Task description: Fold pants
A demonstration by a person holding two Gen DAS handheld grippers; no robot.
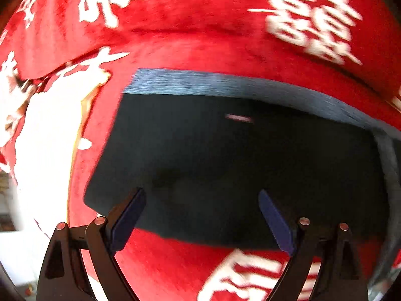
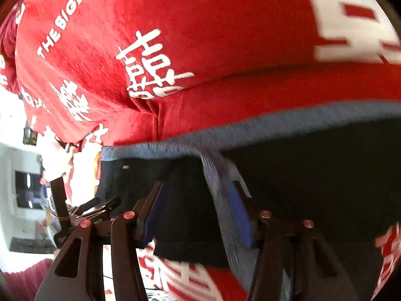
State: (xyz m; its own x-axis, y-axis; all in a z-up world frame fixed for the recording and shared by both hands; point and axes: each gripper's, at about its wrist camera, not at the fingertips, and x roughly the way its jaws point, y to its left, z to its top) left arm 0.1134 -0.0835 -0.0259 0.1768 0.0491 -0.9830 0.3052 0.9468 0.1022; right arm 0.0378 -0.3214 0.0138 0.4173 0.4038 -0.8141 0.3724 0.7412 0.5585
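Black jaws with blue pads frame the bottom of each wrist view. Left gripper [image 1: 201,202] hangs with its jaws spread wide above the folded dark navy fabric pants [image 1: 225,155], nothing between the pads. These pants lie flat on the red plush blanket printed with white characters [image 1: 190,50], their lighter blue-grey ribbed waistband [image 1: 225,85] running along the far edge.

Right gripper [image 2: 198,198] is also parted, about half open. A fold of the pants [image 2: 185,200] and a blue-grey band of the waistband [image 2: 215,190] sit between its jaws; the band lies close against the right-hand pad, though motion blur makes it hard to say whether it touches, and the left-hand pad stands clear of the cloth. Beyond the pants, the blanket [image 2: 225,50] rises in a soft ridge.
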